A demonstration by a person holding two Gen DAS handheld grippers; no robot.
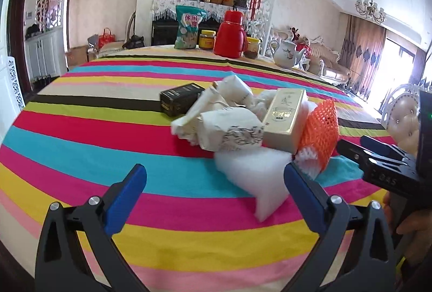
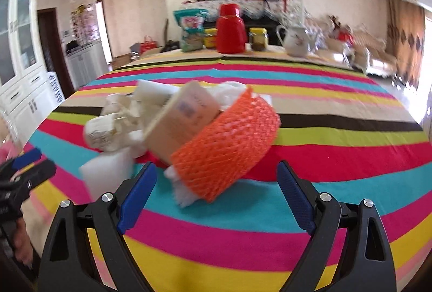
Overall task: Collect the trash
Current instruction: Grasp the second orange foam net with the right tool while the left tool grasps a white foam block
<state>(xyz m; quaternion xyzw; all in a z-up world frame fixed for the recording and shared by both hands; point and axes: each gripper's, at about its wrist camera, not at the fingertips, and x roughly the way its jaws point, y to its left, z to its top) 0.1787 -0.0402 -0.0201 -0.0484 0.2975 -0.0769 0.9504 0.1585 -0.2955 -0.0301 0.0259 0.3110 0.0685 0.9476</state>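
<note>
A heap of trash lies on the striped tablecloth [image 1: 81, 130]: an orange foam net [image 1: 320, 131] [image 2: 229, 141], a gold box [image 1: 283, 119] [image 2: 181, 119], crumpled white paper wrappers [image 1: 229, 130] [image 2: 108, 124], white foam pieces [image 1: 256, 173] [image 2: 105, 170] and a black box [image 1: 181, 99]. My left gripper [image 1: 216, 184] is open and empty, just short of the white foam. My right gripper [image 2: 216, 178] is open and empty, with the orange net just ahead between its fingers. The right gripper also shows in the left wrist view [image 1: 378, 154], and the left gripper in the right wrist view [image 2: 29, 165].
At the table's far edge stand a red thermos [image 1: 230, 34] [image 2: 230, 29], a snack bag [image 1: 189, 27], two yellow-lidded jars [image 1: 207, 39], and a white teapot [image 1: 287, 51] [image 2: 297, 39]. A chair back [image 1: 405, 114] is at the right.
</note>
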